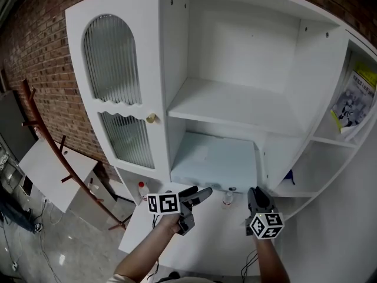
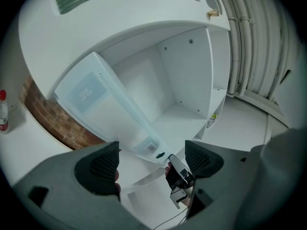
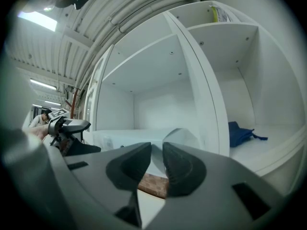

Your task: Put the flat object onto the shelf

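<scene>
The flat object is a pale blue panel leaning in the lower compartment of a white cabinet, under the bare middle shelf. My right gripper is at its lower right corner. In the right gripper view the narrow jaws close on the panel's edge. My left gripper stands open just left of it, in front of the panel's lower edge. Its wide fingers have nothing between them. The panel and the right gripper lie beyond them.
A small red-capped bottle and another small bottle stand on the counter below the cabinet. A blue cloth lies in the right side compartment, a magazine above it. The fluted-glass door stands at the left.
</scene>
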The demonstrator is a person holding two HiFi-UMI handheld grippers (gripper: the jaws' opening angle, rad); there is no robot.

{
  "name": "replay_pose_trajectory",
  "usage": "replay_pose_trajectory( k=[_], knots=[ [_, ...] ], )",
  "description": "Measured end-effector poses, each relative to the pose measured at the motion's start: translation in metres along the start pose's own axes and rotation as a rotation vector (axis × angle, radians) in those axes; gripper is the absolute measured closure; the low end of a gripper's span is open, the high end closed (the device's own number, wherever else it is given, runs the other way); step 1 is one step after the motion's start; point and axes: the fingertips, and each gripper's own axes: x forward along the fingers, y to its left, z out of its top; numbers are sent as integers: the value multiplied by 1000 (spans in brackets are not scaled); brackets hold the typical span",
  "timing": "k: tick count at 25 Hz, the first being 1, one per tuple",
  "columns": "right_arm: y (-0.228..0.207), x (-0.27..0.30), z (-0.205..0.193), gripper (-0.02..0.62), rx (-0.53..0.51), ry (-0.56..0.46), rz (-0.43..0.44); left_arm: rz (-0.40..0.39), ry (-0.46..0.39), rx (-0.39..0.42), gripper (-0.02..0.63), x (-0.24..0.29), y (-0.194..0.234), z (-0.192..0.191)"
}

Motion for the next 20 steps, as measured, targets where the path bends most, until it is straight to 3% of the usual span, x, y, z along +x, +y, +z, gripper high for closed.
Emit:
replay_pose_trajectory(
  k=[20],
  knots=[
    [-6,9,0,509,-40,43,24,13,-1,14,195,-1,9,14]
  ],
)
